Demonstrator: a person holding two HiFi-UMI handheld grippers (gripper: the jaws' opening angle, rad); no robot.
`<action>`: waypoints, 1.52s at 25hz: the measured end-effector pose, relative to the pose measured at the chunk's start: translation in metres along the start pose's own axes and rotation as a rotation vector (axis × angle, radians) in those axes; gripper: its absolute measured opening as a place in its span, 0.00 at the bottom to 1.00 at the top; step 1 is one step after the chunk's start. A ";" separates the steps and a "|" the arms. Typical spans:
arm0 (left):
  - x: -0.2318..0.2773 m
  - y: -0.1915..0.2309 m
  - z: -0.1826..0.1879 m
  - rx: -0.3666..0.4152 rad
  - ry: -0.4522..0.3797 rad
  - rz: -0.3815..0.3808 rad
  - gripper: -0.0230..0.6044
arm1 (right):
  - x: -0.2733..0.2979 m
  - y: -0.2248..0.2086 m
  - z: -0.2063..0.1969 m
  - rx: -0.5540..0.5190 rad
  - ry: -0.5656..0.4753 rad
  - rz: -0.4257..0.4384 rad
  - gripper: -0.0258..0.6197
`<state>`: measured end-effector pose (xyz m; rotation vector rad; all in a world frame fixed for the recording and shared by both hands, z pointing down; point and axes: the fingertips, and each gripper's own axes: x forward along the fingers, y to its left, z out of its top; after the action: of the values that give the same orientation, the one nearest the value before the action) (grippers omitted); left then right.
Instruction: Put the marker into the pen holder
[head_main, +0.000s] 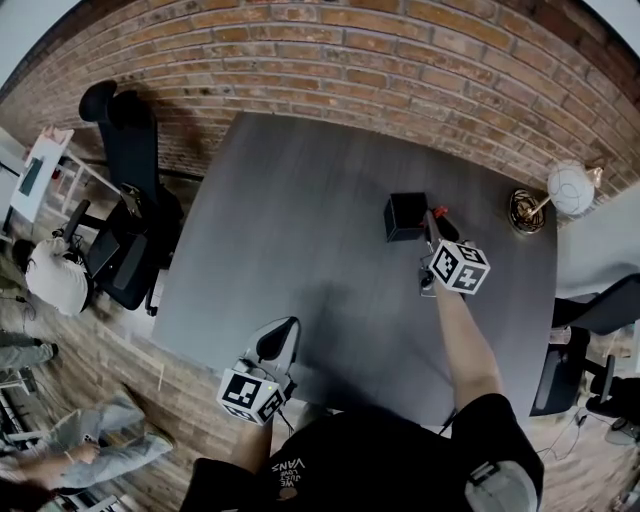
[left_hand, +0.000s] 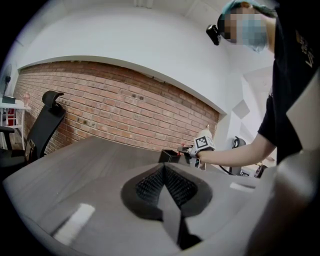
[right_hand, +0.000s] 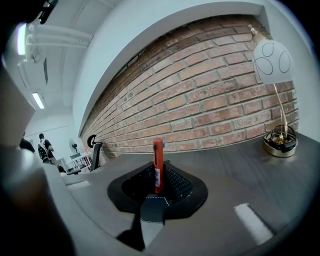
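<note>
**Right claw (right_hand: 156, 189) clenched on the marker, holder not yet entered**

The right claw is clamped on the lower part of an orange-red marker (right_hand: 158, 162). The marker is held upright between the jaws, with its capped end well above them. In the head view this claw (head_main: 433, 232) is placed over the far part of the grey table (head_main: 300, 200). The black pen holder (head_main: 405, 216) stands just to the left of the jaw tips, near the marker but apart from it. The marker has not been put in.

Three risks can be judged from here.
- **Slipping or pivoting:** the marker is gripped low on its barrel, so it could pivot or slip in the jaws if it is tilted sharply toward the opening.
- **Knocking the holder:** the holder looks small and light. It could be pushed along the table or tipped if the marker's end is brought against its rim and not over its mouth.
- **Poor alignment:** the holder cannot be made out in the right gripper view, so alignment would have to be judged from above, and a sideways miss is possible.

The lamp (head_main: 565, 188) stands well to the right of the claw and would be struck only by a wide swing.

The right forearm (head_main: 468, 345) is stretched forward from the body, nearly straight, with the claw pointed toward the brick wall (head_main: 400, 60). The left claw (head_main: 278, 342) is held far back and to the left of the right one, at the table's near edge and close to the body. Its jaws (left_hand: 165, 187) are pressed together with nothing between them.
</note>
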<state>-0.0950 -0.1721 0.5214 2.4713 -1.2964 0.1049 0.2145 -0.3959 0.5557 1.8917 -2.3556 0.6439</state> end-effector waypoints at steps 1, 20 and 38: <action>0.000 -0.001 0.000 0.000 0.000 -0.002 0.12 | 0.000 0.000 -0.002 -0.001 0.006 -0.001 0.12; -0.005 -0.005 -0.003 -0.002 0.006 0.003 0.12 | -0.002 0.002 -0.014 -0.003 0.038 0.005 0.12; -0.012 -0.005 0.005 0.019 -0.016 0.002 0.12 | -0.025 0.011 -0.002 0.014 0.003 0.031 0.17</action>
<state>-0.0983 -0.1615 0.5124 2.4914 -1.3107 0.0989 0.2102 -0.3706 0.5467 1.8619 -2.3897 0.6666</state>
